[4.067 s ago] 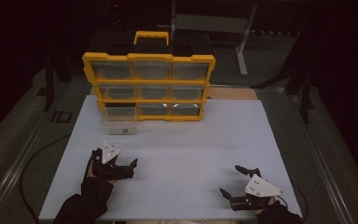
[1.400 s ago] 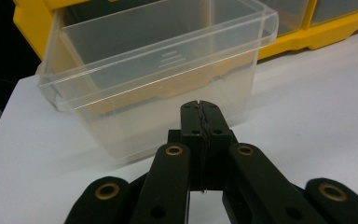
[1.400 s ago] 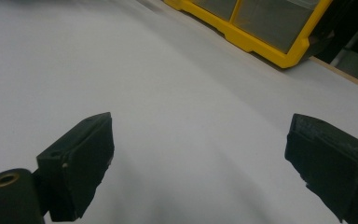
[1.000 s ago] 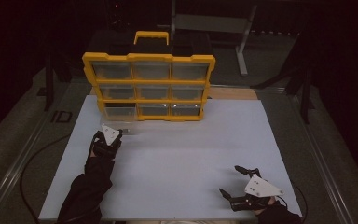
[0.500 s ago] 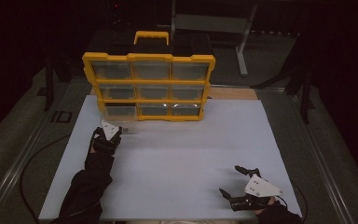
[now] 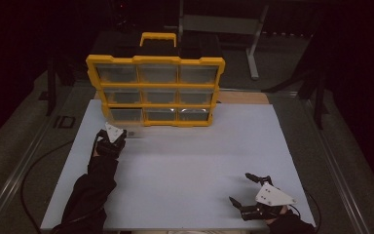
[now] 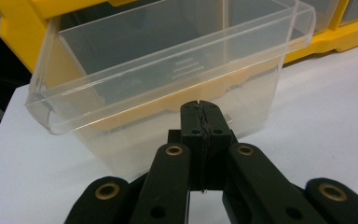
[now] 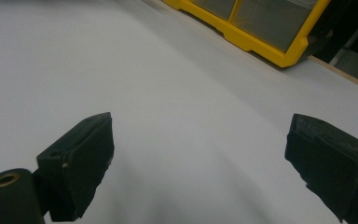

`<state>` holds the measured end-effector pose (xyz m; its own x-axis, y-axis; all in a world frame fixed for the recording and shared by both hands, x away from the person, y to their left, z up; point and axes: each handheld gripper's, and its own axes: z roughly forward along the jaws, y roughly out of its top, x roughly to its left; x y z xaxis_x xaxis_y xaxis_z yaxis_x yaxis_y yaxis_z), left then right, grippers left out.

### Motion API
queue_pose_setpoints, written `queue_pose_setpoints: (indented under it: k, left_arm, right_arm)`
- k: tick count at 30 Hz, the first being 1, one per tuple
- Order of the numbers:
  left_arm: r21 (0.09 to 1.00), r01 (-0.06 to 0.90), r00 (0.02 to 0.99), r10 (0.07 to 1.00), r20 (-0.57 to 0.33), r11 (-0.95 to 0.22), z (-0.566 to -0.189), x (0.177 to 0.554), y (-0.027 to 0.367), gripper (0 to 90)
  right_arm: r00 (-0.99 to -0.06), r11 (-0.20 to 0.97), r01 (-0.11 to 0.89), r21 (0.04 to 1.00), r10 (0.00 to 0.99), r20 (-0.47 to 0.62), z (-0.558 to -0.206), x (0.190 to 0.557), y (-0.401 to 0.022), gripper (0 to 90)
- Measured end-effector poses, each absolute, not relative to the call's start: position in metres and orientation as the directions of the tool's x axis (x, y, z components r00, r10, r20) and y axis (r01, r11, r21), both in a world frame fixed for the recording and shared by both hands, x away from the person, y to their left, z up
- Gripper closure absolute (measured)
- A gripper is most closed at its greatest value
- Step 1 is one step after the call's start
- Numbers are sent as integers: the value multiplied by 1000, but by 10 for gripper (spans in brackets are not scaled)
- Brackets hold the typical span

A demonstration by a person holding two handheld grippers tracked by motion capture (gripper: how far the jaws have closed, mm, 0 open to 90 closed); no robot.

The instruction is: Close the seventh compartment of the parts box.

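**Left jaws closed at pulled-out drawer, right idle and open**

High view: left gripper (image 6: 111, 138) at the bottom-left drawer (image 6: 125, 116) of the yellow organizer (image 6: 156, 90), at the table's (image 6: 190, 161) far edge. Right gripper (image 6: 253, 195) well apart, near corner, jaws spread, empty.

Left gripper view: jaws pressed together, tips at the clear drawer's (image 7: 168, 84) front wall; can't tell if they pinch it. Drawer partly out.

Right gripper view: jaws wide over bare table.

Left hand-held gripper (image 7: 200, 122) closed, right hand-held gripper (image 8: 205, 163) wide apart.
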<state>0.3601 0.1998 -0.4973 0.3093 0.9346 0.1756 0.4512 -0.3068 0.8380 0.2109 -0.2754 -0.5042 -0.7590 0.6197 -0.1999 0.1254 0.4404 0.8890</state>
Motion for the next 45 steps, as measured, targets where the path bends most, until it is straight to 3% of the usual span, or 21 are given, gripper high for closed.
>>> queue_pose_setpoints:
  k: [45]
  left_arm:
    - [814, 468, 315, 925, 210, -344, -489, 391, 196, 899]
  right_arm:
    - [-755, 436, 132, 890, 626, -196, -505, 212, -276, 79]
